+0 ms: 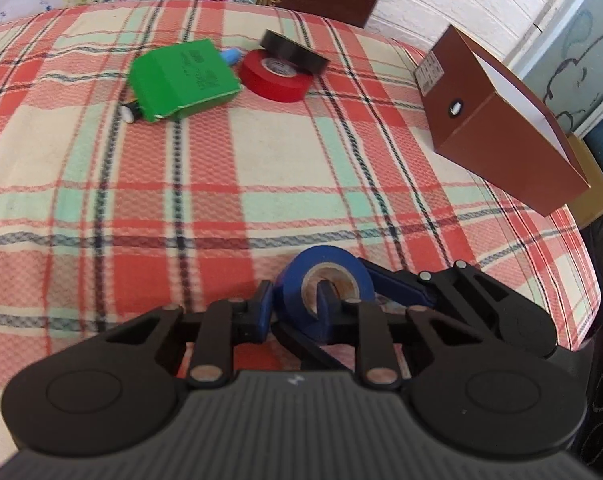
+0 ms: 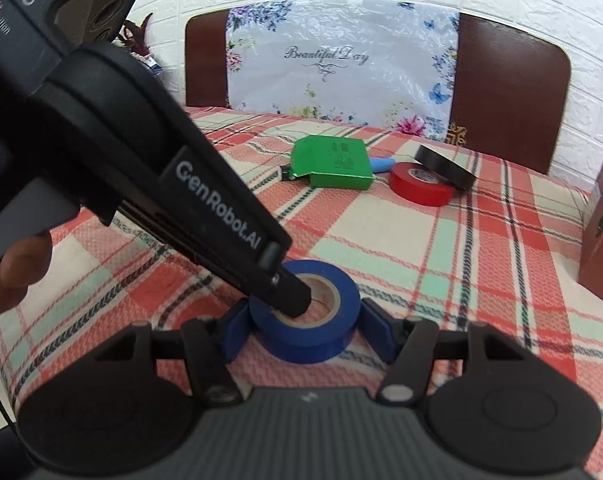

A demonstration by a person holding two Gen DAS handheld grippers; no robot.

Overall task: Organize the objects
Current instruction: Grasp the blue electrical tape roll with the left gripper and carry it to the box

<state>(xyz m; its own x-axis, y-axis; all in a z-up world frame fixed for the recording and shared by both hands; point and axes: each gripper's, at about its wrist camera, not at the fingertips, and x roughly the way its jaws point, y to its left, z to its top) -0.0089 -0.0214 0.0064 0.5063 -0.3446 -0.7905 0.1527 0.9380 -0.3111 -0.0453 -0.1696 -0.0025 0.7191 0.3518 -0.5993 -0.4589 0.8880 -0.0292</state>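
So the right wrist view is showing the whole setup: the blue tape roll [image 2: 306, 316] is lying flat on the plaid surface [image 2: 441, 248], sitting between the right gripper [image 2: 306, 330] and its blue pads [image 2: 375, 330], which are standing at the roll's two sides; I can't tell if they're actually pressing it. The left gripper [image 2: 291, 300] is coming in from the upper left with one finger poking down into the cardboard core. A thumb [image 2: 23, 262] is peeking in at the left edge too. The left wrist view is giving what that one can't: the left gripper [image 1: 293, 306] has its jaws closed on the roll's wall, one finger inside the core, one outside. Farther back, a green box [image 1: 183, 80], a red tape roll [image 1: 275, 74] and a black tape roll [image 1: 293, 52] leaning on it are sitting together, well apart from the blue one. A brown box [image 1: 497, 136] is standing at the far right. Nothing's lying between it and the roll.
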